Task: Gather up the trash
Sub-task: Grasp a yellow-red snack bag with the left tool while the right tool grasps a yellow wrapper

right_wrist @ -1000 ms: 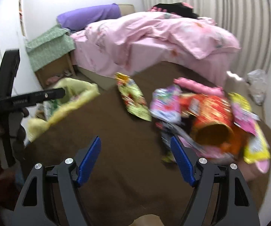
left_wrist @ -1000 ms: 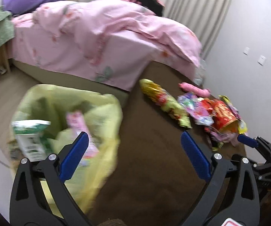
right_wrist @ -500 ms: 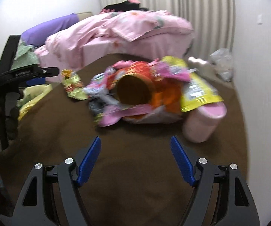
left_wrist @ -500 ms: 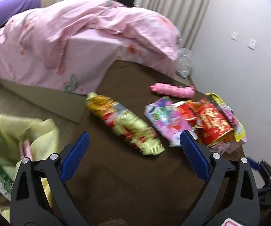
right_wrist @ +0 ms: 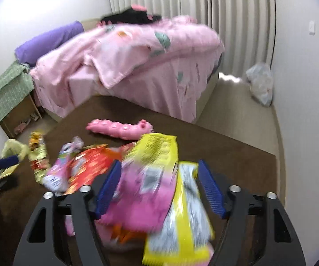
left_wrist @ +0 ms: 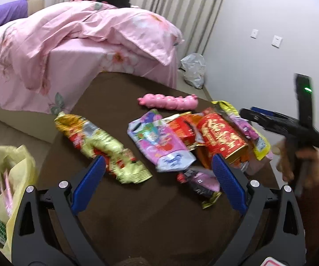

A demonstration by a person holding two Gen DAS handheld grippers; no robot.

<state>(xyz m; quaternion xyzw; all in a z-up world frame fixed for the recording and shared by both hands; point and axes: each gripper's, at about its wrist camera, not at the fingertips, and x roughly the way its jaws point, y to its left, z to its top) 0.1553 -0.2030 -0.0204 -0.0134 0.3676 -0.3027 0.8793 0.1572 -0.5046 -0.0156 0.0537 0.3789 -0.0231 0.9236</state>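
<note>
R. gripper (right_wrist: pixel 159 188): jaws wide but just been closing in; pink wrapper (right_wrist: pixel 141 199) and yellow wrapper (right_wrist: pixel 181 217) lie between the pads, contact unclear (blur). L. gripper (left_wrist: pixel 157 177): jaws spread, empty, tilted down over brown table (left_wrist: pixel 137 221). Beyond: wrapper pile w/ red can (left_wrist: pixel 221 137), pink toy (left_wrist: pixel 168 102). Yellow bag (left_wrist: pixel 6 166) at table's left edge; bed (left_wrist: pixel 82 44) behind.

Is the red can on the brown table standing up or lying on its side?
On its side. The red can lies flat among the wrappers on the brown table, its gold-rimmed end facing sideways toward the camera, not up.
</note>
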